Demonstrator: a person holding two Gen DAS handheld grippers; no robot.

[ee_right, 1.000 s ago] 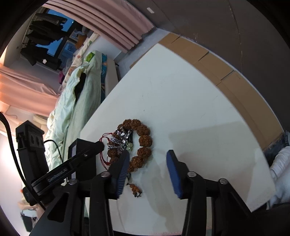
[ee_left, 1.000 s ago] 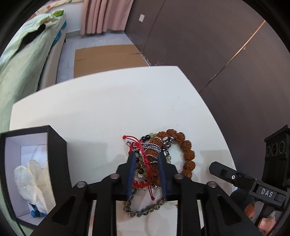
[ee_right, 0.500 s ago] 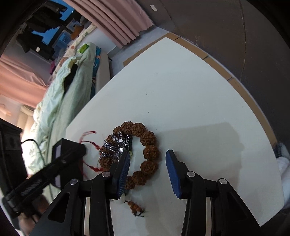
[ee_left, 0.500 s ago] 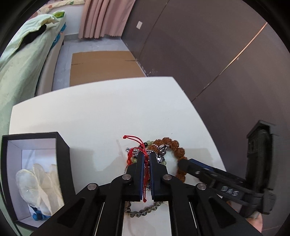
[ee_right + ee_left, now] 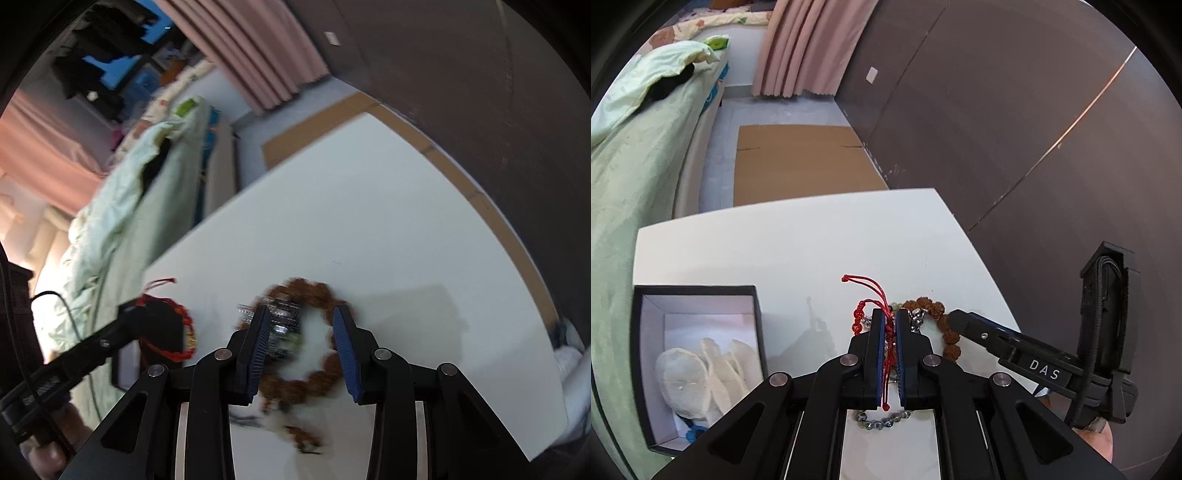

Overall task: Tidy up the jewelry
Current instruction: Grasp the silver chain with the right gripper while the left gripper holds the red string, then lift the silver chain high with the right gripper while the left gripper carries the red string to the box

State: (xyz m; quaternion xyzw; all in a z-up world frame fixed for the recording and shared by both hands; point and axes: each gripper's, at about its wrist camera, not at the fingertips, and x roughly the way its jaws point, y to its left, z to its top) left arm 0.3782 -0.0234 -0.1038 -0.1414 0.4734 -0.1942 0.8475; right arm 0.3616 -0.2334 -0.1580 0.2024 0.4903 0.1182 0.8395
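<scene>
My left gripper [image 5: 890, 318] is shut on a red cord bracelet [image 5: 875, 295] and holds it above the white table [image 5: 775, 251]. In the right wrist view the red bracelet [image 5: 173, 328] hangs from the left gripper at the left. A brown seed-bead bracelet [image 5: 942, 325] lies on the table with a silver chain [image 5: 280, 314] tangled on it. My right gripper [image 5: 301, 317] is open, its fingers straddling the brown bracelet [image 5: 310, 291]. A grey bead bracelet [image 5: 882, 421] lies under the left gripper.
An open black box [image 5: 753, 332] with white lining and a pale item inside stands on the table at the left. A bed with green bedding [image 5: 639, 155] runs along the left. A dark wall [image 5: 1015, 129] is at the right. Cardboard [image 5: 798, 162] lies on the floor.
My left gripper shut on the red bracelet and lifted it away from the pile. My right gripper moved down over the brown bracelet, still open.
</scene>
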